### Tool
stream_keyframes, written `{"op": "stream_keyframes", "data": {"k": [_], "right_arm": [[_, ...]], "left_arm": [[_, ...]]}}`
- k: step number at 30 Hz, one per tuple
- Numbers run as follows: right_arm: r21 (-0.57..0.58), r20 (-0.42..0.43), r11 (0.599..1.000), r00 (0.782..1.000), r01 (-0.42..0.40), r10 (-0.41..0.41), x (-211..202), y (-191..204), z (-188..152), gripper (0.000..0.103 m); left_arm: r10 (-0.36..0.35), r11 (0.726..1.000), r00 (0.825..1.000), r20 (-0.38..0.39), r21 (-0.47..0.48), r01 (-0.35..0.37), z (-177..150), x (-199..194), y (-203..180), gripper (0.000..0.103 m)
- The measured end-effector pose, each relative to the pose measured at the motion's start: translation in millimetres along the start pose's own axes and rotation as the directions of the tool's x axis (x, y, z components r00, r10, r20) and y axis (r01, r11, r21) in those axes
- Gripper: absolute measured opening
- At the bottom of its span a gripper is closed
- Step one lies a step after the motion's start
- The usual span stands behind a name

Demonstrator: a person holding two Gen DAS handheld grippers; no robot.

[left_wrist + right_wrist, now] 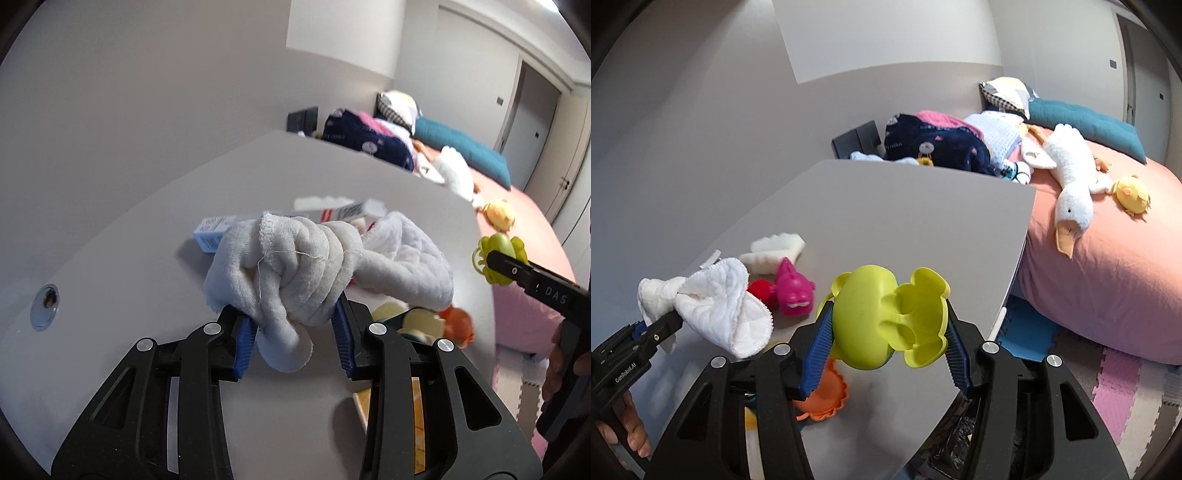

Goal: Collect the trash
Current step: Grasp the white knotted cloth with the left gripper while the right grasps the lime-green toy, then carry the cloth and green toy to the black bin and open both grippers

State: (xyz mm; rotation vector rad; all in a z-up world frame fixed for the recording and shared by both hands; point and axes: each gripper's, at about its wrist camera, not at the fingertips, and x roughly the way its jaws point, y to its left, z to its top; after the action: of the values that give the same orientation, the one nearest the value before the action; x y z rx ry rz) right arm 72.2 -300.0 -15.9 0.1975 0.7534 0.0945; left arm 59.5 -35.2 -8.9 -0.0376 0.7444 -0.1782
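Note:
In the left wrist view my left gripper (pixel 293 325) is shut on a crumpled white cloth (pixel 314 266), held above the grey table (pixel 129 258). The blue pads press into the bundle from both sides. The right wrist view shows my right gripper (pixel 886 314) shut on a lime-green plastic toy (pixel 882 317), also lifted off the table (pixel 886 206). The same cloth (pixel 720 302) hangs from the left gripper (pixel 665 321) at the left of that view. At the right edge of the left wrist view, the right gripper (pixel 496 264) holds the green toy (pixel 495 251).
On the table lie a pink toy (pixel 794 291), a red piece (pixel 761 290), white foam pieces (pixel 775 249), an orange toy (pixel 827 395) and a blue-and-white carton (pixel 214 232). To the right stands a pink bed (pixel 1108 277) with a goose plush (pixel 1071 173). Foam mats (pixel 1126 387) cover the floor.

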Motion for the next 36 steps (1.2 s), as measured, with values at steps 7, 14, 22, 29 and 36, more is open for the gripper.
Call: {"op": "stream_keyframes", "data": {"k": [7, 14, 22, 29, 36], "right_arm": [[-0.002, 0.032, 1.0, 0.999, -0.005, 0.005, -27.1, 0.2, -1.3, 0.056], [0.006, 0.052, 1.0, 0.999, 0.0, -0.001, -50.5, -8.0, -7.0, 0.056], [0.019, 0.067, 1.0, 0.997, 0.024, -0.025, -74.4, -25.9, -13.0, 0.056], [0.041, 0.079, 0.998, 0.996, 0.038, -0.041, -91.4, -45.7, -16.6, 0.056], [0.064, 0.087, 0.996, 0.994, 0.068, -0.073, -105.8, -66.1, -22.4, 0.056]], "left_arm": [[-0.028, 1.0, 0.998, 0.049, 0.002, 0.028, 0.6, -29.1, -11.0, 0.036], [-0.049, 0.998, 0.997, 0.063, 0.042, 0.047, 1.3, -43.3, -36.0, 0.036], [-0.088, 0.994, 0.994, 0.069, 0.072, 0.083, 2.8, -50.5, -66.8, 0.036], [-0.119, 0.988, 0.991, 0.058, 0.108, 0.112, 1.2, -51.8, -97.5, 0.036], [-0.158, 0.978, 0.987, 0.035, 0.146, 0.152, -1.2, -46.4, -128.7, 0.036]]}}
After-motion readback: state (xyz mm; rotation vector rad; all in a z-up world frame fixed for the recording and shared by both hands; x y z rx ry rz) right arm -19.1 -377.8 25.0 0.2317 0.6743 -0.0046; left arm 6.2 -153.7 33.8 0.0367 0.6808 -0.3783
